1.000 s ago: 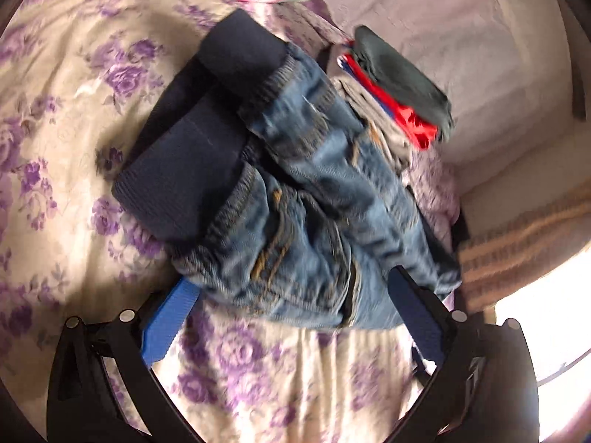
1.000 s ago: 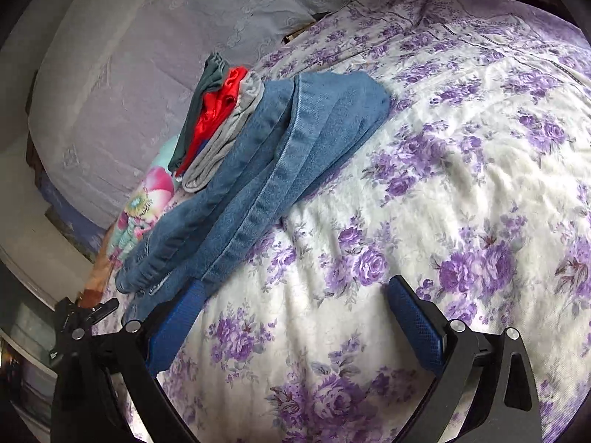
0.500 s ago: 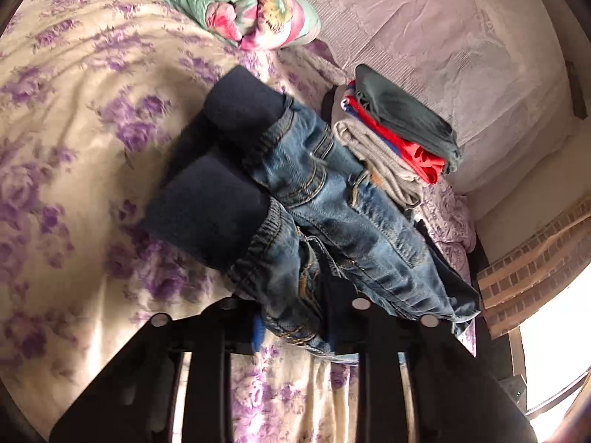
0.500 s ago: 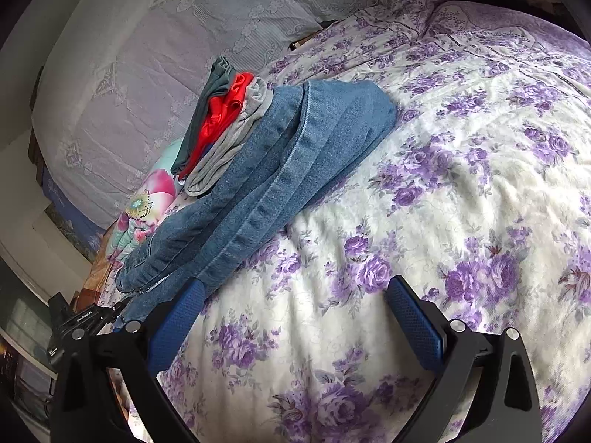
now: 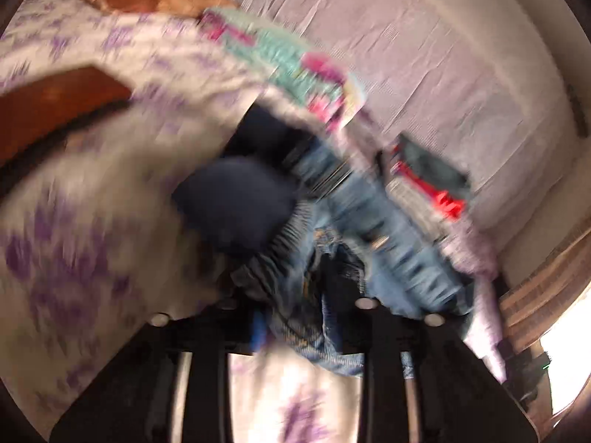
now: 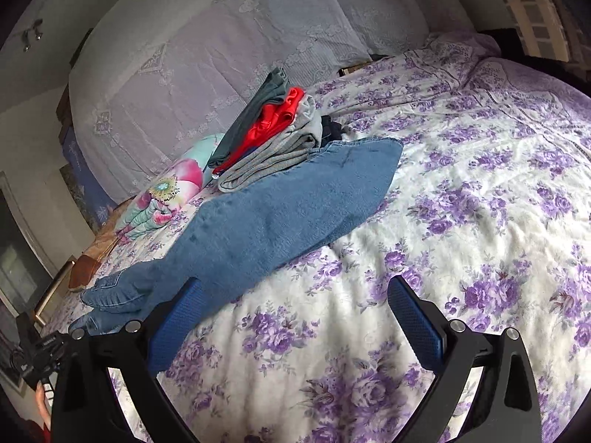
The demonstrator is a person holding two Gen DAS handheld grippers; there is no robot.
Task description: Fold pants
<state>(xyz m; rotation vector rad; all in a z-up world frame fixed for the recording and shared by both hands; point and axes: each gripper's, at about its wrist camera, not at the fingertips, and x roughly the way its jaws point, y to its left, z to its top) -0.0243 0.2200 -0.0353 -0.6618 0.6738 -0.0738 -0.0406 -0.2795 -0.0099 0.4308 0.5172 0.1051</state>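
Pants (image 5: 376,221) pinched by left claw (image 5: 295,317) only.

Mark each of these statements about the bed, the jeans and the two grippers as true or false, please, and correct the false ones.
1. The left gripper is shut on the jeans. True.
2. The right gripper holds the leg end of the jeans. False: its jaws stand open over the bedspread, gripping nothing.
3. A stack of folded clothes lies beside the jeans, toward the headboard side. True.
4. The top item of that stack is bright red. False: a dark grey-green garment is on top, with the red one under it.
5. The bedspread has purple flowers. True.
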